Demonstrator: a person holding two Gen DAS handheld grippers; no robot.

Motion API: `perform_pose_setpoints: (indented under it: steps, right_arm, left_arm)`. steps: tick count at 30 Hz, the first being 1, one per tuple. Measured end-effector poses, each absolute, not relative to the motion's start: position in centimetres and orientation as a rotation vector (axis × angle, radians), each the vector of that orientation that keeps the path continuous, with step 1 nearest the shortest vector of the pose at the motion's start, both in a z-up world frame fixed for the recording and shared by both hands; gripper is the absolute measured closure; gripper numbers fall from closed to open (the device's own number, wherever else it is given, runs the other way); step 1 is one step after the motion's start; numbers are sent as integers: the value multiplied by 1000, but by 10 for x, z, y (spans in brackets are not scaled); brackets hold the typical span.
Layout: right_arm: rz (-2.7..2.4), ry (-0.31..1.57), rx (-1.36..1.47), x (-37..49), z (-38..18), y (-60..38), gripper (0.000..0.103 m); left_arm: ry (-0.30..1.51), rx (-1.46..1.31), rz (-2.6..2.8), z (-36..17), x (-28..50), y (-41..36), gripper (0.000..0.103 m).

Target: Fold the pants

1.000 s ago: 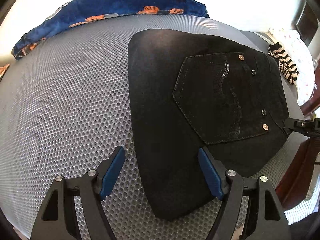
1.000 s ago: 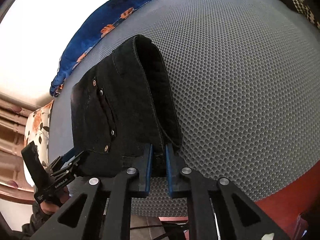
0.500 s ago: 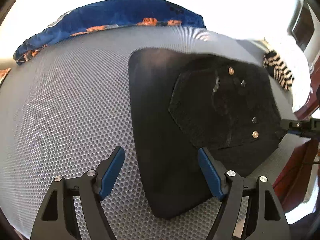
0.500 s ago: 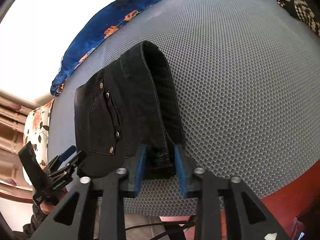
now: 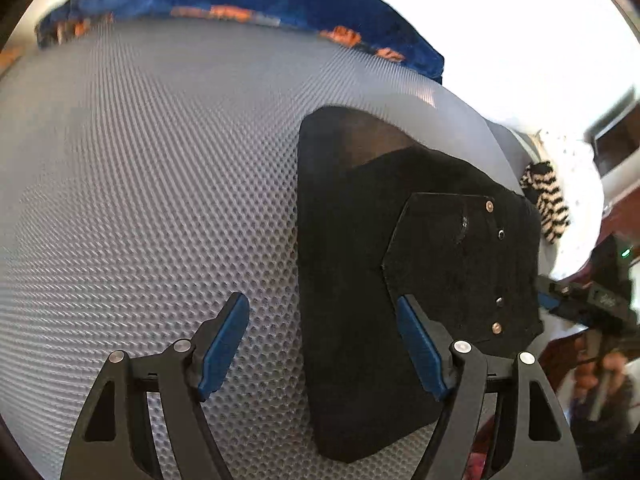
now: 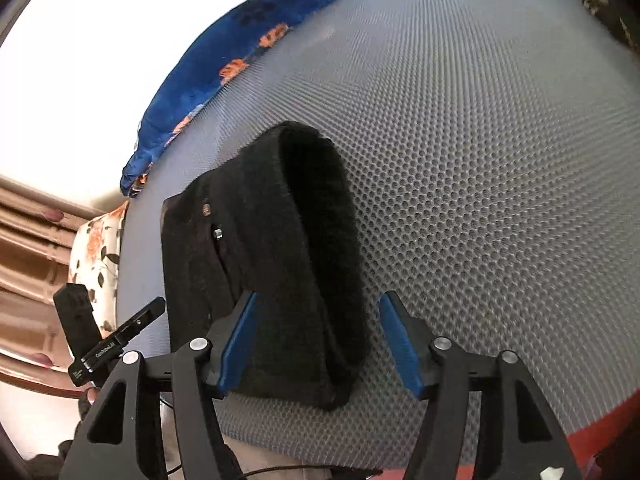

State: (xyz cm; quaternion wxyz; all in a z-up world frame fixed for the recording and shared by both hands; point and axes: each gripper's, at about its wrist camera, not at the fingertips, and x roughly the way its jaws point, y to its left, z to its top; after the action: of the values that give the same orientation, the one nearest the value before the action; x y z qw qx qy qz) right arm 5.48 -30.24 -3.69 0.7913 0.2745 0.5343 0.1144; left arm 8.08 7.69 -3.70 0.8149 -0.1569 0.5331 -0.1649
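Black pants (image 5: pixel 360 280), right of centre: matt, slightly napped denim-like cloth with small shiny metal rivets (image 5: pixel 496 327). Grey mat (image 5: pixel 160 200) filling the frame: foam-like surface, embossed with a regular honeycomb dimple texture. Blue patterned cloth (image 5: pixel 280 4), top edge: soft fabric; gripper fingers (image 5: pixel 224 344), bottom: matt black plastic with smooth blue pads.

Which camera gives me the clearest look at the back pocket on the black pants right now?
The left wrist view: the back pocket faces the camera, outline and rivets visible on the folded black pants. The right wrist view sees it only edge-on, showing mostly the waistband.
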Motion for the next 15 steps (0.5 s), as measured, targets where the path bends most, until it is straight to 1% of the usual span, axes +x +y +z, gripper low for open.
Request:
perform_pose_setpoints:
  steps: [5,8,15]
  right_arm:
    - [298,1188,629,64,-58,-306,41]
    - [342,1185,643,65,-61,-307,42]
    - [494,1199,661,73,-69,-299,42]
  left_arm:
    - [1183,-425,-412,-47,90,80,27]
    - [1203,-471,-433,-51,95,81,27]
    - [1240,-485,-483,-53,114,69,27]
